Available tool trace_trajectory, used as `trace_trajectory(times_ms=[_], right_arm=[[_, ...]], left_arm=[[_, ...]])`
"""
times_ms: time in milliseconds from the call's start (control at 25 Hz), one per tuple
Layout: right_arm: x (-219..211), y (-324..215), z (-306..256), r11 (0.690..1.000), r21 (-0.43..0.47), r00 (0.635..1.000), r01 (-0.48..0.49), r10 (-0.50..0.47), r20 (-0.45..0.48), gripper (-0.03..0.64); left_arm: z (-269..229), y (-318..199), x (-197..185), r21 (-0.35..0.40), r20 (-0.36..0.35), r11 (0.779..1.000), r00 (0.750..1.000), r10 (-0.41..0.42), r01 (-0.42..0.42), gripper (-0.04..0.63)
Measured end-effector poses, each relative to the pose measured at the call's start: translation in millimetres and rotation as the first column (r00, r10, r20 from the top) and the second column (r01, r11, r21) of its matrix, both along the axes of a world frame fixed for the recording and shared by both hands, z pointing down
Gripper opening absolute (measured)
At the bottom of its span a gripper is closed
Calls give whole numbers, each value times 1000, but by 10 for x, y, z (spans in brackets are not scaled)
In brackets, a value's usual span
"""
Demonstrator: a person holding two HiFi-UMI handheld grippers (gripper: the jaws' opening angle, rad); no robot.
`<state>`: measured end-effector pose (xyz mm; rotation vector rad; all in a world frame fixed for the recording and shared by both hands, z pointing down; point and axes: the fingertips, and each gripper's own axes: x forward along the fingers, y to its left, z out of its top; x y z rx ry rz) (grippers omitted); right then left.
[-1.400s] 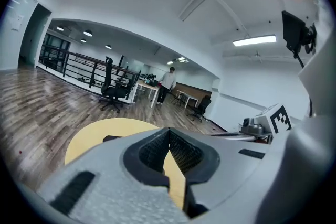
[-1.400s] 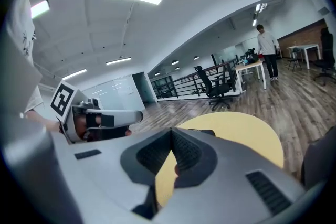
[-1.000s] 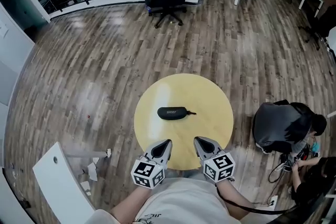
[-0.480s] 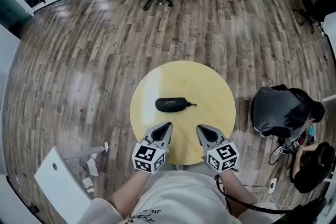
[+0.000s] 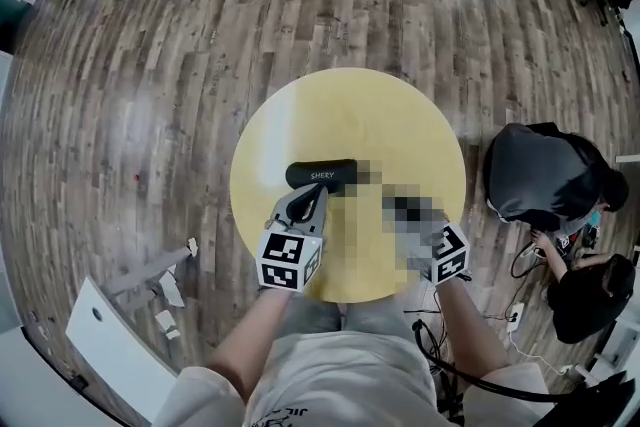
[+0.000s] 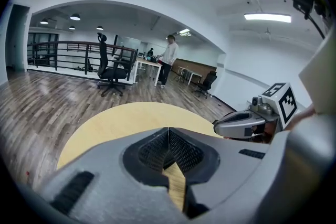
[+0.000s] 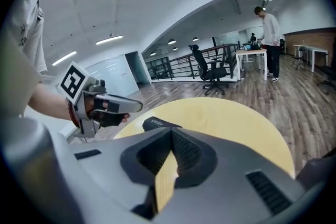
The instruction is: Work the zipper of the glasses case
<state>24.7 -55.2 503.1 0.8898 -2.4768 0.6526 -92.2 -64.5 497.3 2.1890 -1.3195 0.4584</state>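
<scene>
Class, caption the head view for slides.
Left gripper and right gripper, jaws shut, near a black glasses case on round yellow table.

Grey grippers, off-white tee.
The left gripper (image 5: 308, 197) and right gripper (image 7: 170, 132) are moulded grey with ribbed black pads (image 6: 184, 150). Each carries a white cube (image 5: 289, 260) of black square markers. A black cable (image 5: 437, 367) trails by the right arm. The short-sleeved shirt (image 5: 330, 385) has dark print. Red beads (image 7: 70, 111) ring the left wrist.

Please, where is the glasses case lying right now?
In the head view the black glasses case lies on the round yellow table, a little left of its middle, right in front of the tips of the left gripper.
</scene>
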Motion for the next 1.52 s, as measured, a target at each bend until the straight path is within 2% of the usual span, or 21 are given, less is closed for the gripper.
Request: trace_trajectory(times_ms=[160, 280, 520, 640, 720, 840, 920, 1000, 1120, 1240, 1320, 1520], right_arm=[[-1, -129, 295, 993, 29, 987, 117, -113, -114, 3], [-35, -309, 428, 968, 65, 956, 241, -225, -189, 3], [-202, -553, 699, 882, 46, 865, 469, -448, -228, 3], [-275, -566, 868, 815, 12, 790, 579, -558, -254, 5], [-326, -581, 959, 745, 5, 711, 667, -635, -301, 5], [-377, -600, 1050, 613, -12, 566, 790, -736, -371, 10], [-426, -603, 1092, 524, -37, 471, 851, -792, -389, 61], [-500, -617, 1114, 435, -44, 379, 899, -826, -417, 61], [-644, -614, 1151, 314, -35, 263, 949, -845, -466, 61], [-668, -557, 1235, 182, -81, 119, 980, -862, -493, 61], [-633, -517, 1259, 114, -101, 47, 988, -858, -511, 61], [-663, -437, 1291, -42, -103, -95, 994, -804, -587, 64]], left_arm=[[412, -117, 32, -87, 30, 996, 999, 28, -26, 6], [700, -136, 40, -154, 71, 987, 996, 55, -43, 22], [839, -102, 4, -196, 97, 980, 994, 58, -38, 21], [840, -75, 15, -214, 87, 976, 995, 55, -36, 21], [838, -81, 16, -230, 77, 973, 996, 52, -33, 21], [834, -87, 37, -246, 82, 967, 993, 85, -63, 21], [829, -87, 48, -258, 89, 961, 988, 123, -97, 20], [838, -101, 41, -271, 80, 955, 986, 147, -120, 20], [860, -114, -17, -295, 48, 946, 986, 158, -137, 20], [880, -130, -37, -319, 23, 938, 988, 155, -140, 8], [893, -126, -6, -329, 25, 930, 983, 180, -161, 8], [902, -80, -8, -333, 43, 923, 974, 221, -195, 8]])
